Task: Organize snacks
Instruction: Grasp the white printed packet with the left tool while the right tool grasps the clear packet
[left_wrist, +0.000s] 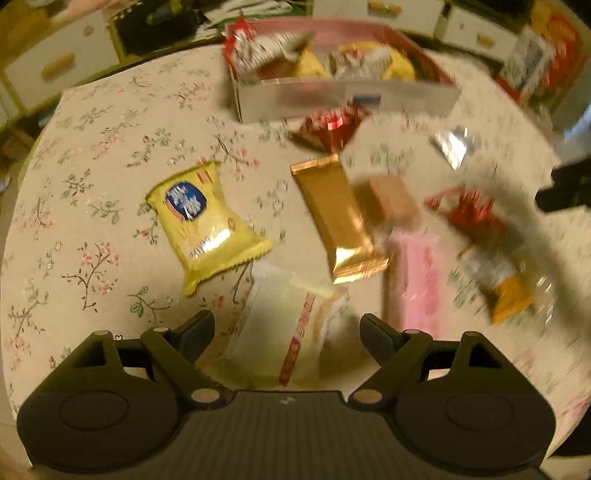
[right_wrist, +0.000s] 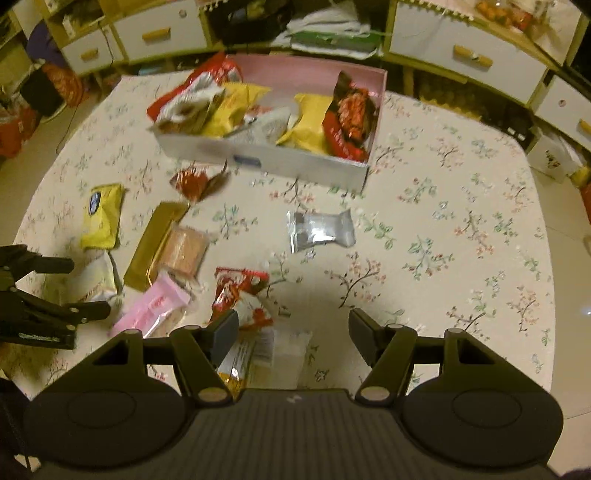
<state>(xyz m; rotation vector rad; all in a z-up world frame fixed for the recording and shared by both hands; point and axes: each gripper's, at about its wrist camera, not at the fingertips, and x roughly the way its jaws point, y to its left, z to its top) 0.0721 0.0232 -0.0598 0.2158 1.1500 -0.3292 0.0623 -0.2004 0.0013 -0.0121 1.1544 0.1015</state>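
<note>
Both grippers hover with jaws apart and empty, the left gripper (left_wrist: 287, 328) over what looks like a pale blurred packet (left_wrist: 284, 332), loose snacks scattered across the floral surface (right_wrist: 461, 206) before the half-filled box (right_wrist: 295, 166).

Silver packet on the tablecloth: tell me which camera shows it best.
The right wrist view. There the silver packet lies sharp and whole, alone on the tablecloth in front of the box. The left wrist view shows it small, motion-blurred, near the right edge.
</note>
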